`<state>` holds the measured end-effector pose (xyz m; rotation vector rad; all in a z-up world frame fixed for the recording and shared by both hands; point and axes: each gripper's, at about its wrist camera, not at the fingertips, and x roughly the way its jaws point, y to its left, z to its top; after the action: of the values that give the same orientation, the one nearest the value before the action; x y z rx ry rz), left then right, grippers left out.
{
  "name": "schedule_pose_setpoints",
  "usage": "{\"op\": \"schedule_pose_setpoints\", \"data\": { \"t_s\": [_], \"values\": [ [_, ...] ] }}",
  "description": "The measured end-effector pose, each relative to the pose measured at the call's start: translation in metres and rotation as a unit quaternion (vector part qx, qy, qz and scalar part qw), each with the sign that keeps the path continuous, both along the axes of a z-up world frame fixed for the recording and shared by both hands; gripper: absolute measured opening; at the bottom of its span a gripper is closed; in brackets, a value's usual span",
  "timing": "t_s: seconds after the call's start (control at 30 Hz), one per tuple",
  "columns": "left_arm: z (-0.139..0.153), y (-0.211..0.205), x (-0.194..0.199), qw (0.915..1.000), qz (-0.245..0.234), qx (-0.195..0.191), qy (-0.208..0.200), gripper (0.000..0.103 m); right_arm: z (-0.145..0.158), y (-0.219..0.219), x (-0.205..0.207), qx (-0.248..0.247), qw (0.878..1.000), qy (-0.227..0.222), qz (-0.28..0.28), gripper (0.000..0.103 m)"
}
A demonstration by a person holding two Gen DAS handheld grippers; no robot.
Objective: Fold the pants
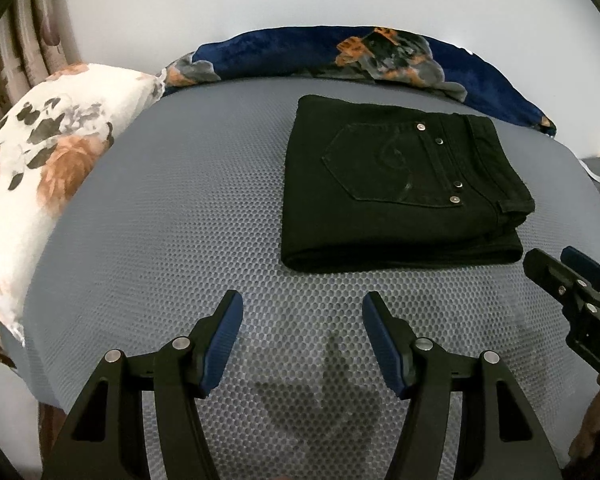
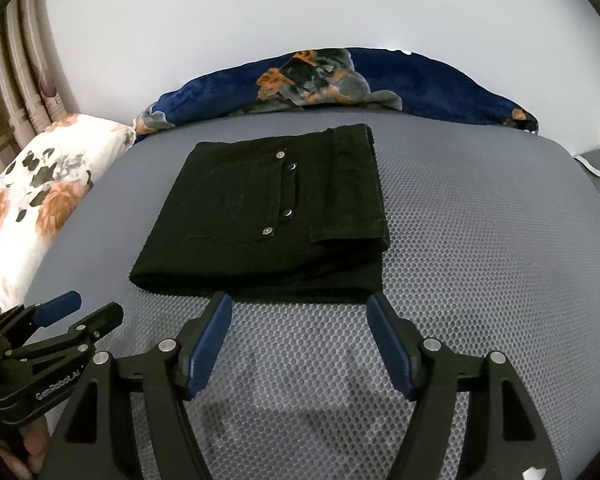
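Black pants (image 1: 400,188) lie folded into a flat rectangle on the grey mesh bed surface (image 1: 180,220), back pocket with metal rivets facing up. They also show in the right wrist view (image 2: 268,216). My left gripper (image 1: 302,304) is open and empty, above the mesh, short of the pants' near edge and to their left. My right gripper (image 2: 300,304) is open and empty, its fingertips just at the pants' near folded edge. The right gripper shows at the right edge of the left wrist view (image 1: 556,264); the left gripper shows at the lower left of the right wrist view (image 2: 84,308).
A white floral pillow (image 1: 40,168) lies at the left. A dark blue floral blanket (image 1: 340,56) is bunched along the far edge against a white wall. Curtains (image 2: 16,72) hang at far left. The bed's right edge (image 1: 596,184) drops off beside the pants.
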<state>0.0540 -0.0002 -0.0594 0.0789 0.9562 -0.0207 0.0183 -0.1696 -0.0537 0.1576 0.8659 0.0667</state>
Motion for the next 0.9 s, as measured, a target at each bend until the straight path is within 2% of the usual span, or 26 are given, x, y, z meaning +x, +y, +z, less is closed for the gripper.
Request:
{"op": "schedule_pose_setpoints", "data": {
  "t_s": [0.9],
  "values": [
    [-0.0028,-0.0041,0.0025,1.0000,-0.001,0.009,0.003,0.063,-0.0066,-0.0011,-0.0001,0.008,1.000,0.017,-0.004,0.068]
  ]
}}
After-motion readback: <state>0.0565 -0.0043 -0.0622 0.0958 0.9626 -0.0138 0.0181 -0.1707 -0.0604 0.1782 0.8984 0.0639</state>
